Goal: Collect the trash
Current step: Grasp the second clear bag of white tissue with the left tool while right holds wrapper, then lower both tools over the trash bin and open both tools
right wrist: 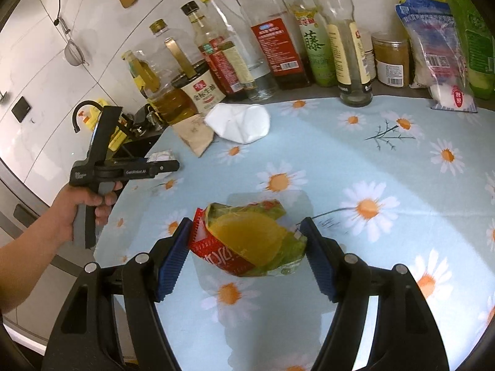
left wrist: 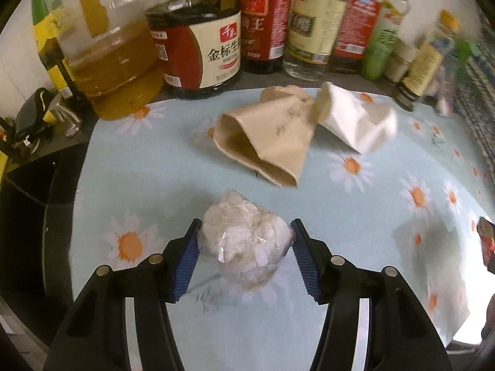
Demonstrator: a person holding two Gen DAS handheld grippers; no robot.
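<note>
My left gripper (left wrist: 246,232) is shut on a crumpled clear plastic wad with white paper inside (left wrist: 247,244), held over the daisy-print cloth (left wrist: 386,232). A crushed brown paper cup (left wrist: 269,139) and a crushed white paper cup (left wrist: 355,117) lie further back. My right gripper (right wrist: 247,232) is shut on a crumpled red, yellow and green snack wrapper (right wrist: 250,241), both pads touching it. In the right wrist view the left gripper (right wrist: 173,165) is at the left, with the white wad (right wrist: 161,156) in it, and the brown cup (right wrist: 195,136) and white cup (right wrist: 238,122) lie beyond.
A row of oil, soy sauce and vinegar bottles (left wrist: 198,49) lines the back of the counter, also in the right wrist view (right wrist: 272,46). Bagged goods (right wrist: 439,49) stand at the back right. The counter's edge drops off at the left (left wrist: 62,216).
</note>
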